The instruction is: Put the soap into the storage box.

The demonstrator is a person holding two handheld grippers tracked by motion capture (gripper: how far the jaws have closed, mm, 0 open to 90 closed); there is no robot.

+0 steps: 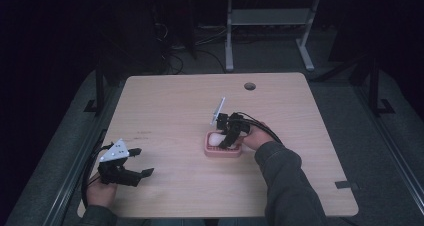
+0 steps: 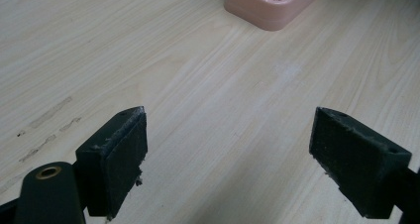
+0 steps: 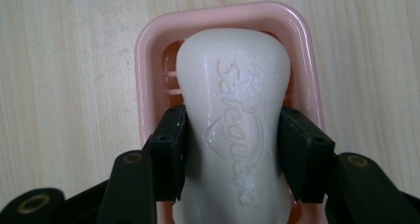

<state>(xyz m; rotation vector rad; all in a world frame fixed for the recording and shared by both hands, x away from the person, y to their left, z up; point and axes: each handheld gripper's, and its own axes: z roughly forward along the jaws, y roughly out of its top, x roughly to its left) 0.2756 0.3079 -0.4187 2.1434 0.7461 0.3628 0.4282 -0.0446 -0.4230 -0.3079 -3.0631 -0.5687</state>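
The bar of soap lies in a pink soap dish a little right of the middle of the surface, nearer the person's edge than the far edge. In the right gripper view the bar is off-white, smooth and waxy, with rounded ends and a narrowed waist; the raised word "Safeguard" and a shield mark run along its length. Its long axis follows the long axis of the dish and runs straight away from that camera, the far end close to the dish's far rim. The dish is a rounded rectangle of glossy pink plastic with a raised rim and a slotted floor, whose bars show beside the soap.

The right tool pinches the soap at its waist, one black padded jaw pressed on each long side. In the high view this right tool reaches down into the dish from the right hand, sleeve behind it.

The left tool is held near the near-left corner, well apart from the dish, its jaws spread wide over bare pale wood-grain laminate. The left hand grips it at the near edge. A round cable hole sits near the far edge.
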